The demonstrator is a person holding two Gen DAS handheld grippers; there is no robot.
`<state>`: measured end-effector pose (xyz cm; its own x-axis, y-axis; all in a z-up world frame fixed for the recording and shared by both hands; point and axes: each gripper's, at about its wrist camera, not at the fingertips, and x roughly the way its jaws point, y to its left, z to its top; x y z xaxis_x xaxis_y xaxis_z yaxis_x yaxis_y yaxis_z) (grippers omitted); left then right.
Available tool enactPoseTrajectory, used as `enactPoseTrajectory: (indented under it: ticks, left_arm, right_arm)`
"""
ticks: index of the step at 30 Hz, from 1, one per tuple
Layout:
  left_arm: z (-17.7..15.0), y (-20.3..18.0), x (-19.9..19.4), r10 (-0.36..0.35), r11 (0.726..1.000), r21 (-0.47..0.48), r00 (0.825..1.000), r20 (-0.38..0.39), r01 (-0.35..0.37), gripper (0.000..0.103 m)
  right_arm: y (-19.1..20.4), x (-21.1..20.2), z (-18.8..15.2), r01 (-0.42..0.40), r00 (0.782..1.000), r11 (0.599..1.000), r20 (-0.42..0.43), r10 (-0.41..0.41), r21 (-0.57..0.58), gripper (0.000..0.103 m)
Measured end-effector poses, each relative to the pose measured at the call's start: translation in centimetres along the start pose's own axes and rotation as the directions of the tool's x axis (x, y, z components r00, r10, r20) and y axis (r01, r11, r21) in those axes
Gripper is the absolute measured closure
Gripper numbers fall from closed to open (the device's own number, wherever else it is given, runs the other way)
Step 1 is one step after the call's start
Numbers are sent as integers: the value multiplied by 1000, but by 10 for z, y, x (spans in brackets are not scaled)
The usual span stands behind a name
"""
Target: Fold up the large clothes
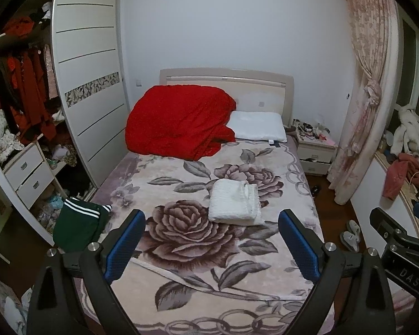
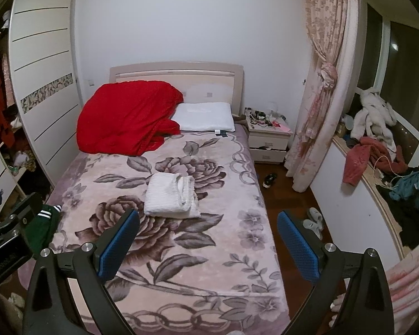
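Left wrist view: left tool [image 1: 211, 229] released, empty, above bed [image 1: 181, 251]. Right tool [image 2: 208, 230] likewise released. Folded white garment [image 1: 234, 202] lies mid-bed.

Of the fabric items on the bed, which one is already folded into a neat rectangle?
The white garment mid-bed; the red quilt is heaped by the headboard, and the green striped garment lies crumpled at the bed's edge.

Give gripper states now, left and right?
Left gripper: open, holding nothing.
Right gripper: open, holding nothing.
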<state>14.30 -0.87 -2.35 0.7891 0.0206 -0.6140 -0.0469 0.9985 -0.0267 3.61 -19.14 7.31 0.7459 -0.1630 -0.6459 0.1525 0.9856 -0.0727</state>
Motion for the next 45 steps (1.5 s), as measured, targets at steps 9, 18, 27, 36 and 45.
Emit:
enactPoseTrajectory:
  ticks: [9,18,27,36,45]
  left_arm:
    - [-1,8,-8,8,1000,4,1000,14,-8,6]
    - [2,6,-9,11,1000,16,1000,20,-12,6]
    - [5,3,-10,12,1000,28,999,30,-13,6]
    - [7,2,-10,10,1000,29,999,30,-11,5]
    - [5,2,-11,13,999,30,999,31,-14,5]
  right_arm:
    - [7,-4,0,-5,1000,1000,4,5,-2,2]
    - [8,-5,8,-13,1000,1000,13,13,5,2]
    - [9,-6,7,-11,1000,1000,13,11,7,2]
    - [9,-5,6,-11,1000,1000,13,11,6,2]
    - [13,-11,-1,-7,1000,1000,3,7,17,2]
